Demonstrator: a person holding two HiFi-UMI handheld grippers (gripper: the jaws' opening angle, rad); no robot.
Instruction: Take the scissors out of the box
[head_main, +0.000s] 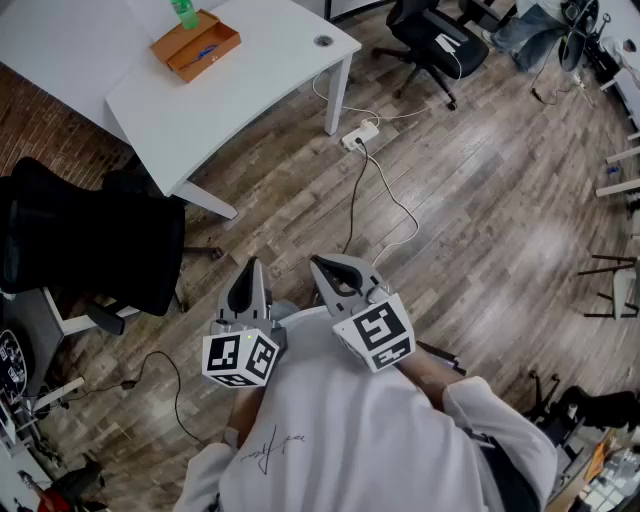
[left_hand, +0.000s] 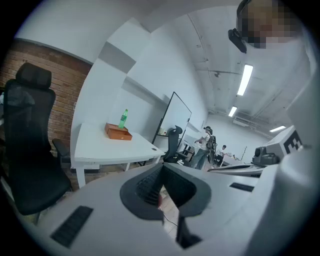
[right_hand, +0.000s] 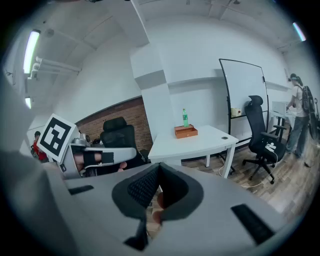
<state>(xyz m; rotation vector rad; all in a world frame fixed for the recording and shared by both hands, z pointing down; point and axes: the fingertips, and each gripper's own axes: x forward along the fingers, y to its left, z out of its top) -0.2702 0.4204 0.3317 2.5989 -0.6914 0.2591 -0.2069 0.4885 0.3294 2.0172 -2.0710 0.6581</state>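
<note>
Black chair (head_main: 95, 245) beside table (head_main: 260, 75) with box (head_main: 196, 46)

Green bottle (head_main: 184, 13) stands on white table (head_main: 250, 70) near black chair (head_main: 90, 240)

Orange box (right_hand: 185, 131) on white table (right_hand: 202, 143)
</note>
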